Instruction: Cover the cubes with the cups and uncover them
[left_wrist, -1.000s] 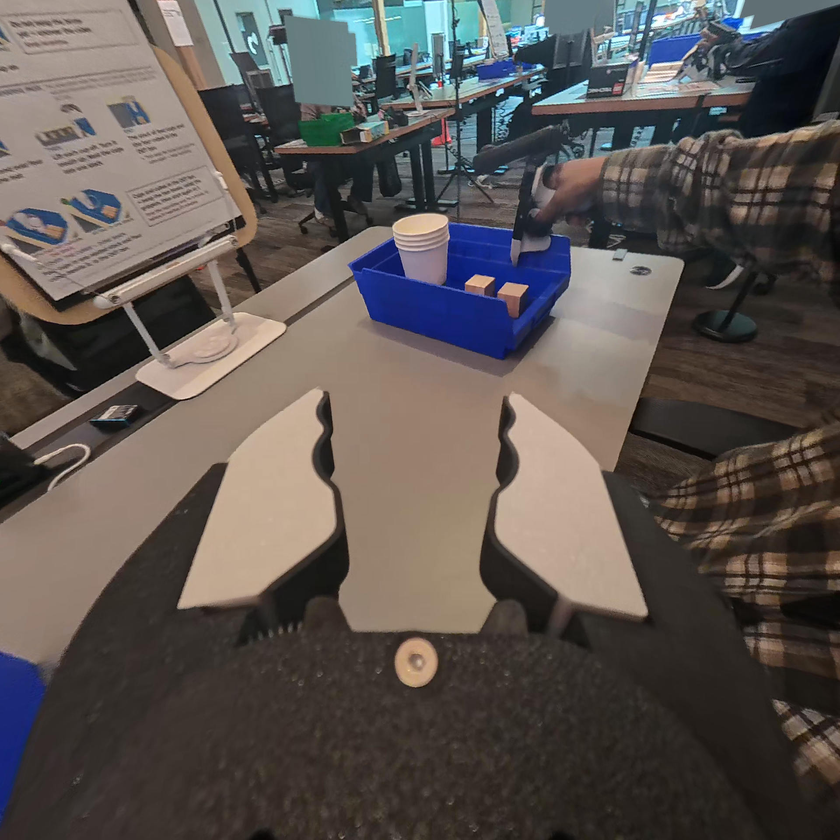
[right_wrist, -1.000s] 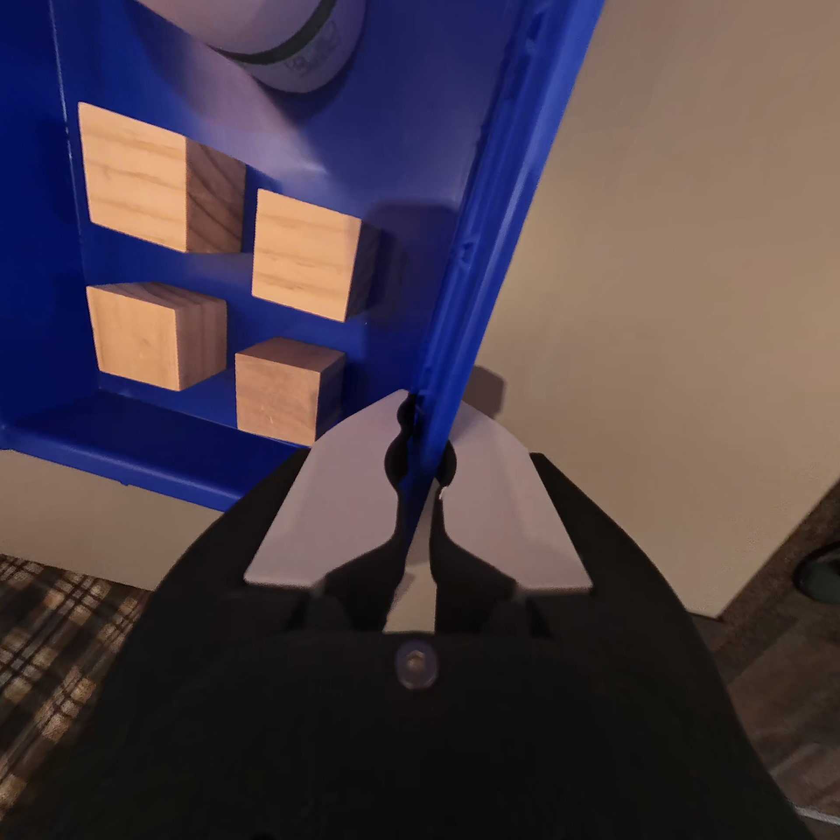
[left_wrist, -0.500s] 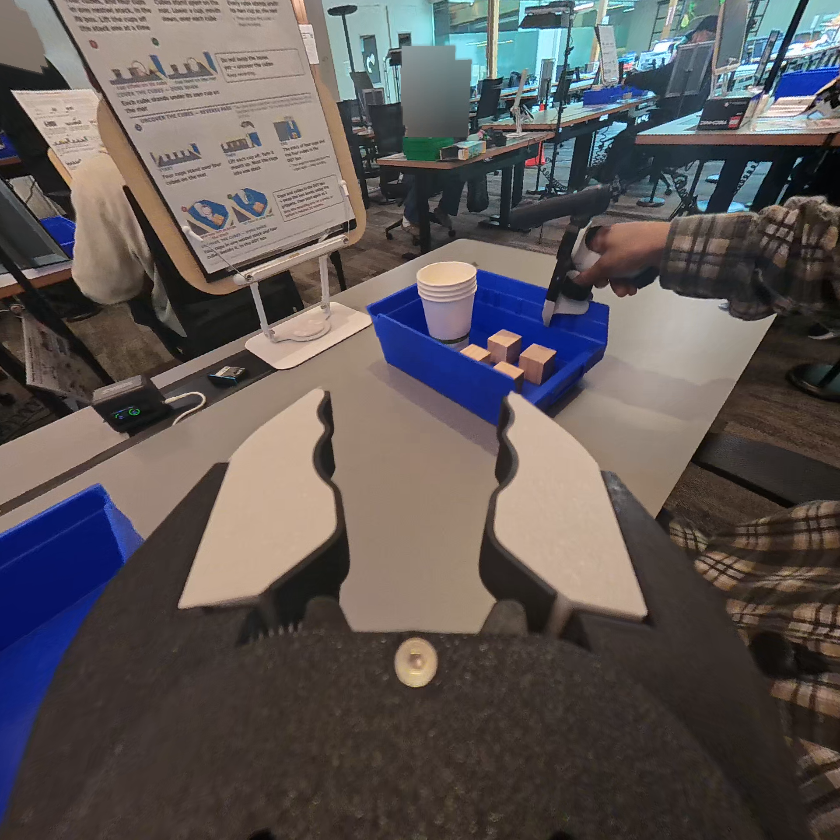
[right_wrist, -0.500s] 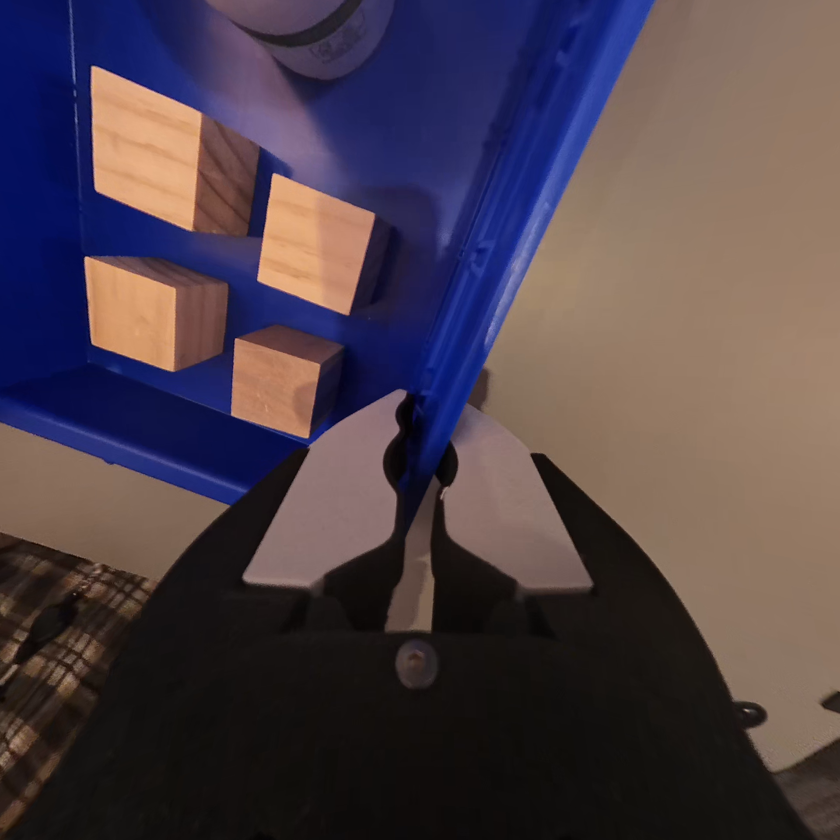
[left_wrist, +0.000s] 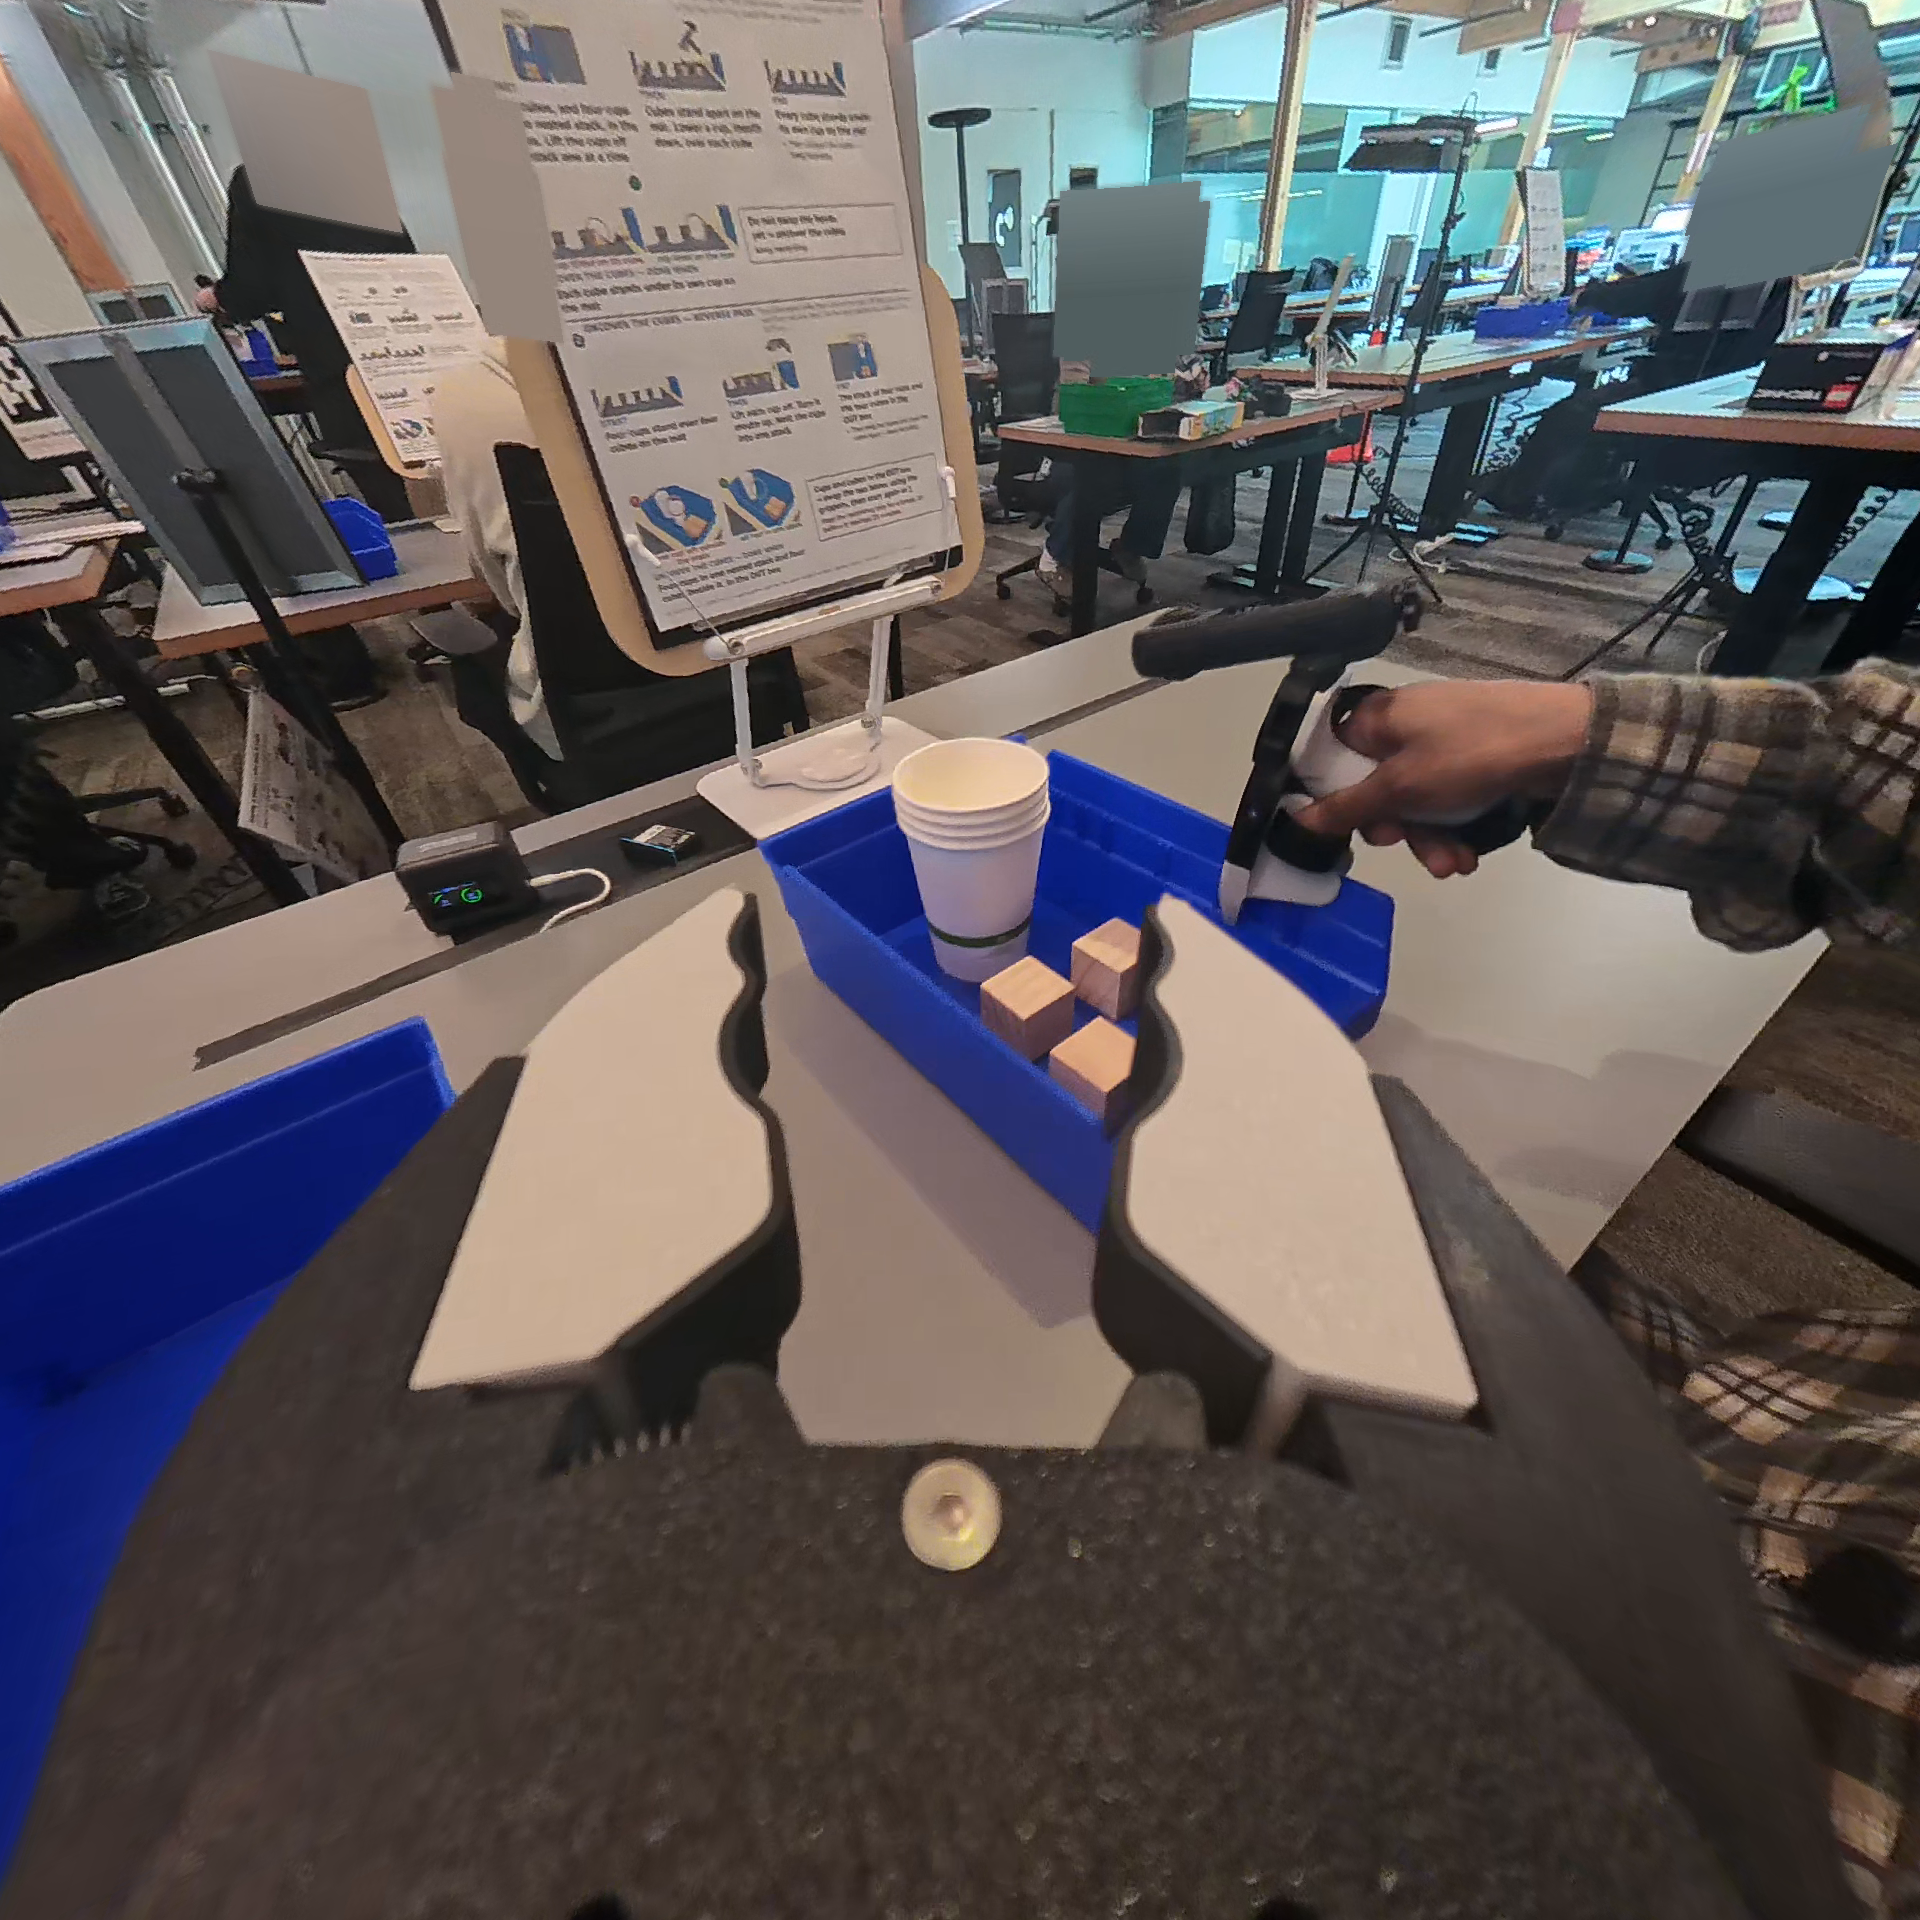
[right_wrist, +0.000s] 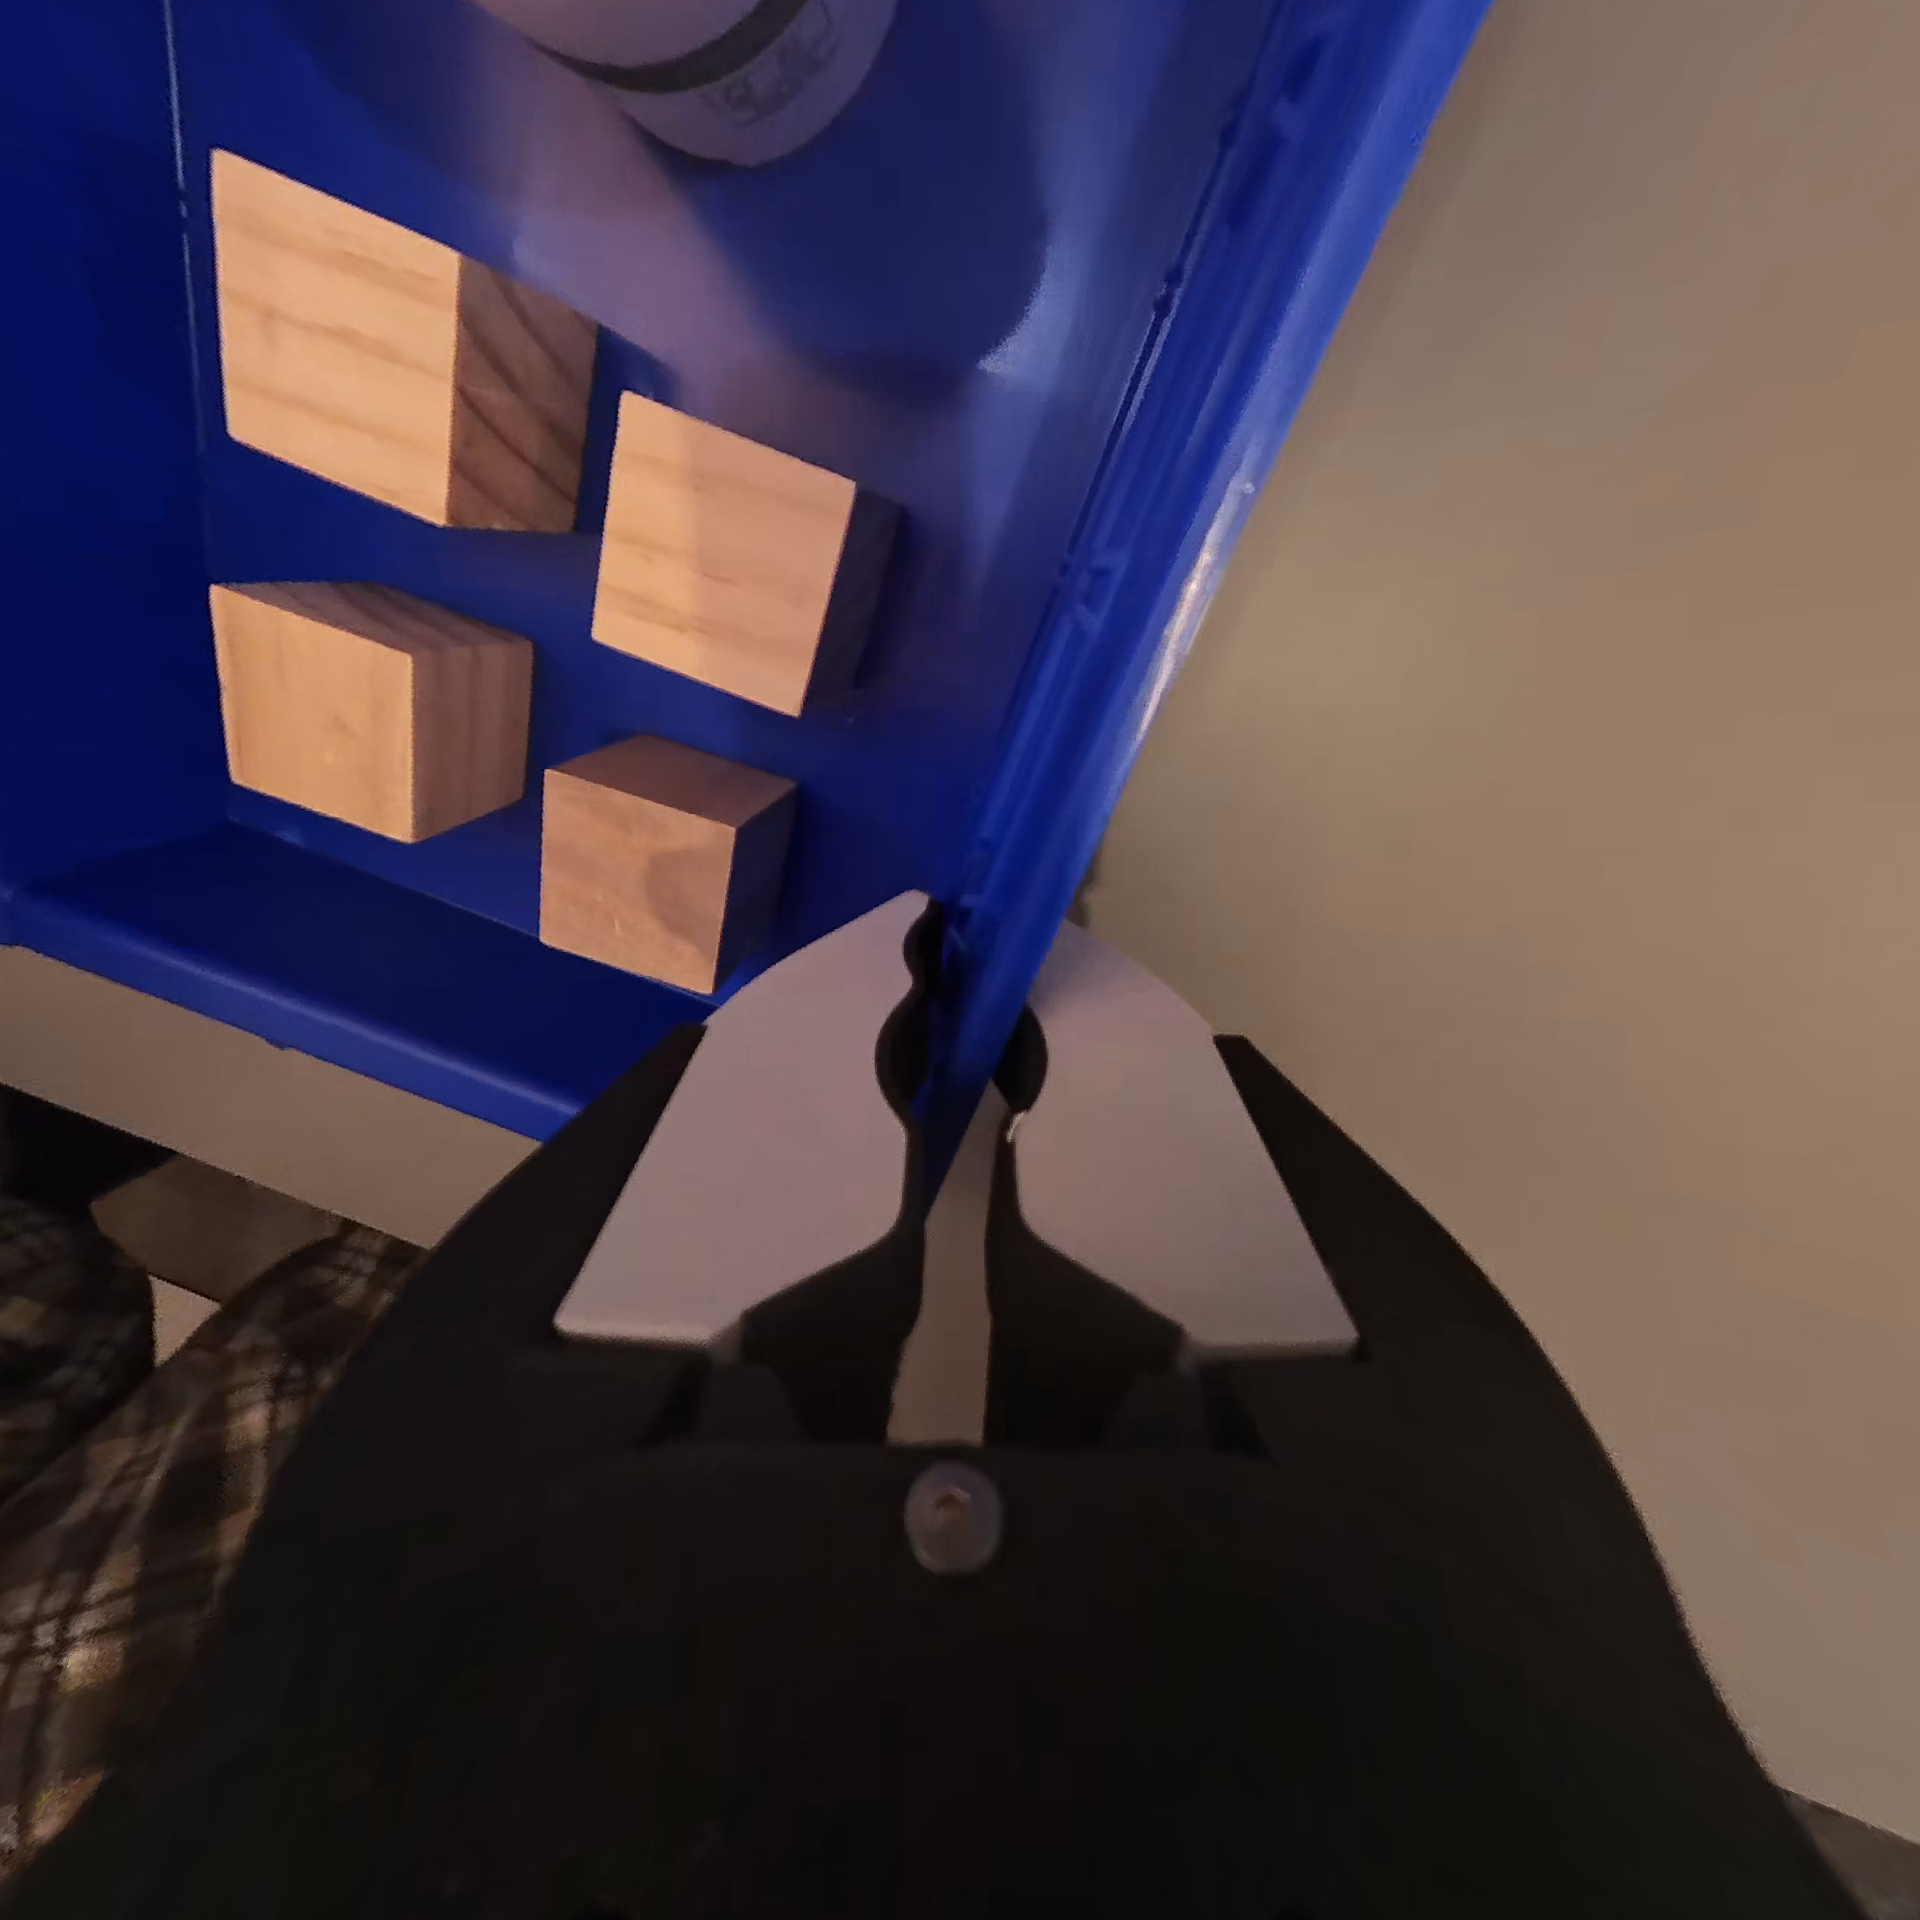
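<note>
A blue bin (left_wrist: 935, 1049) stands on the grey table and holds a stack of white paper cups (left_wrist: 971, 852) and several wooden cubes (left_wrist: 1027, 1006). My right gripper (right_wrist: 961, 935) is shut on the bin's side wall (right_wrist: 1101, 623), with the cubes (right_wrist: 717, 551) and the cup stack's base (right_wrist: 717, 73) to its left. It also shows in the left wrist view (left_wrist: 1278, 883), held by a hand at the bin's far right rim. My left gripper (left_wrist: 945, 925) is open and empty, above the table in front of the bin.
A second blue bin (left_wrist: 187, 1195) sits at the near left. An instruction board on a white stand (left_wrist: 748, 343) stands behind the bin. A small black device with a cable (left_wrist: 468, 891) lies at the table's back left. The table edge (left_wrist: 1662, 1164) runs along the right.
The left gripper's view has swung left and risen, bringing the second bin into sight. The bin held by the right gripper appears closer and turned slightly. Both grippers keep their states.
</note>
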